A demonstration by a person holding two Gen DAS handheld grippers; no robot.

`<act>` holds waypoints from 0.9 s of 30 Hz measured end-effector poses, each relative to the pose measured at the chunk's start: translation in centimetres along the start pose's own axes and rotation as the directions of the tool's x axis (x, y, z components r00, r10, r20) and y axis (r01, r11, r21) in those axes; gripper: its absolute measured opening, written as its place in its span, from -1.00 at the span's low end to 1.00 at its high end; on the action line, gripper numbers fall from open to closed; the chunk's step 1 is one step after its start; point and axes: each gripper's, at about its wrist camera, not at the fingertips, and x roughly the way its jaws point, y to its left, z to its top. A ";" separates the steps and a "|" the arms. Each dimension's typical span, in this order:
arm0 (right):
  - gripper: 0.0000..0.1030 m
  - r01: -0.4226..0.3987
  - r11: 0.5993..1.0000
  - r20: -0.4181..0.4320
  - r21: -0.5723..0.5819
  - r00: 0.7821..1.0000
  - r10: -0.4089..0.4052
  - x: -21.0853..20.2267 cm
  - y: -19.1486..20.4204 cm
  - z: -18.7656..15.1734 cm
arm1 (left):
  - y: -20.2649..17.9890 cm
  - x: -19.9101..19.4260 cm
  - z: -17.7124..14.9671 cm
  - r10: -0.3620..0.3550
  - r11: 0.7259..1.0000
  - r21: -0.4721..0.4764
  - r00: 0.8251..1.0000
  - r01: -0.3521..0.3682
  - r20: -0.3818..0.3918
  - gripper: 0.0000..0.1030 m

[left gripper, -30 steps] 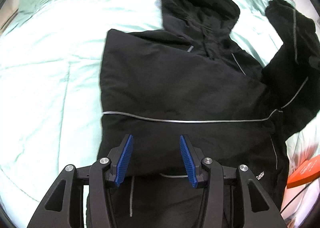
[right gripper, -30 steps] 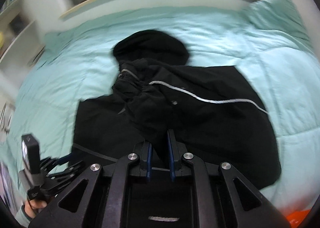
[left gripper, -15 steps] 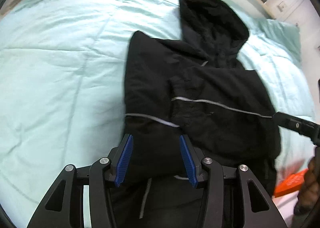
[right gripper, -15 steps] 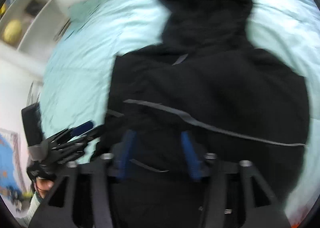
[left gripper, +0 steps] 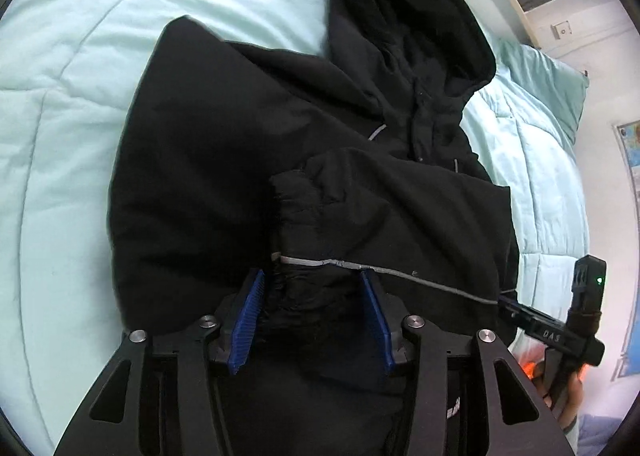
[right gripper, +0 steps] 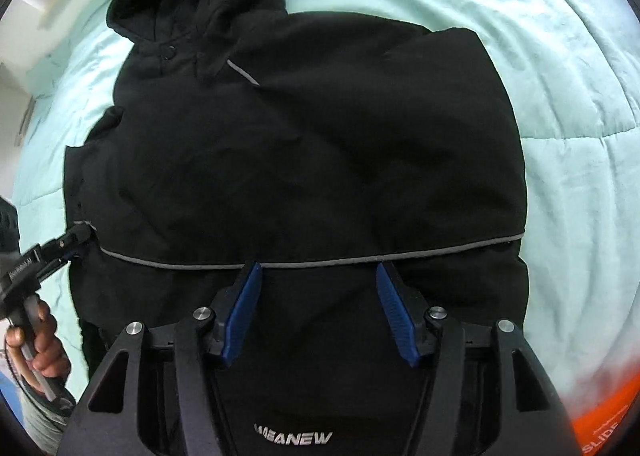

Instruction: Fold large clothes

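closing on the jacket (left gripper: 224,184) cuff, left hand-held gripper (left gripper: 312,288); quilt (left gripper: 72,56) bare alongside.

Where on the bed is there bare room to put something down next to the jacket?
Bare mint comforter lies left of the black hooded jacket in the left wrist view, and right of it in the right wrist view. The middle is all jacket, with both grippers over the hem.

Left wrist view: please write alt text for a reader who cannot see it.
A black hooded jacket lies on a mint-green quilt, one sleeve cuff folded across its front. The left gripper is closing just above bunched jacket fabric below the cuff; the right gripper sits at the jacket's right edge.
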 end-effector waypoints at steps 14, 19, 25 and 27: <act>0.28 0.123 0.985 0.037 -0.123 0.992 -0.120 2.6 3.8 0.5 | 5.2 -4.8 -1.9 0.192 0.978 -0.086 0.981 -0.191 0.005 -0.56; 0.42 0.208 0.964 0.044 -0.165 0.978 -0.204 6.0 5.3 0.9 | 5.5 -4.1 -1.9 0.189 0.977 -0.106 0.981 -0.185 0.037 -0.48; 0.46 0.057 0.989 0.081 -0.139 0.996 -0.047 0.9 4.9 0.4 | 0.9 -11.0 -2.2 0.253 0.960 0.057 0.939 -0.273 0.235 -0.48; 0.46 0.052 0.987 0.111 -0.150 0.993 -0.036 -0.7 4.7 -0.5 | -0.7 -12.1 -2.2 0.178 0.970 0.122 0.954 -0.211 0.241 -0.31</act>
